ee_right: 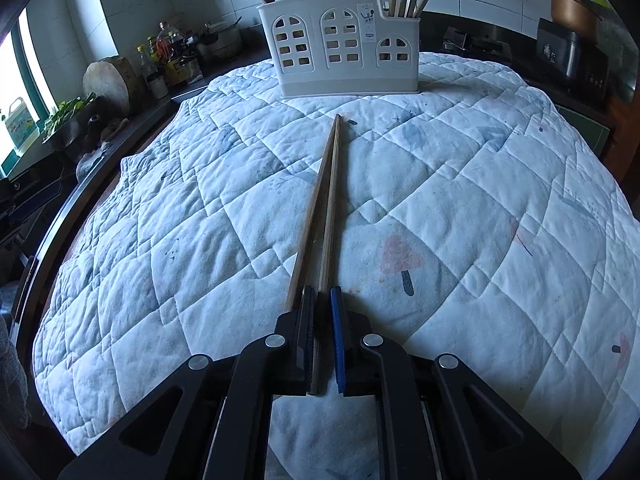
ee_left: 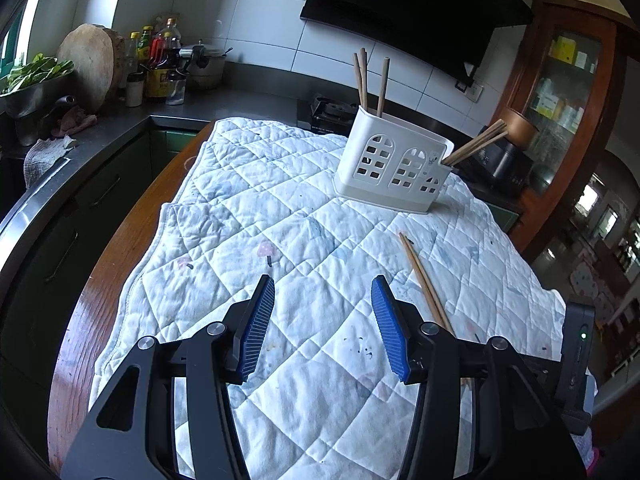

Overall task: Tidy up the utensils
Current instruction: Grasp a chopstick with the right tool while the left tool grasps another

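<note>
no legible text, holder sticker unreadable

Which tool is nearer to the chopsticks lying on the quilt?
Right. The right tool is shut on the chopsticks; the left tool stands open beside them, apart.

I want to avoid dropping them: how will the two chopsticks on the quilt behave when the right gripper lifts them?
The chopsticks look like thin stiff wood, so probably light and unbending. The right gripper clamps only one end, so the long free ends may sag or swing. One stick sits partly outside the pads, so it might slip out.
</note>
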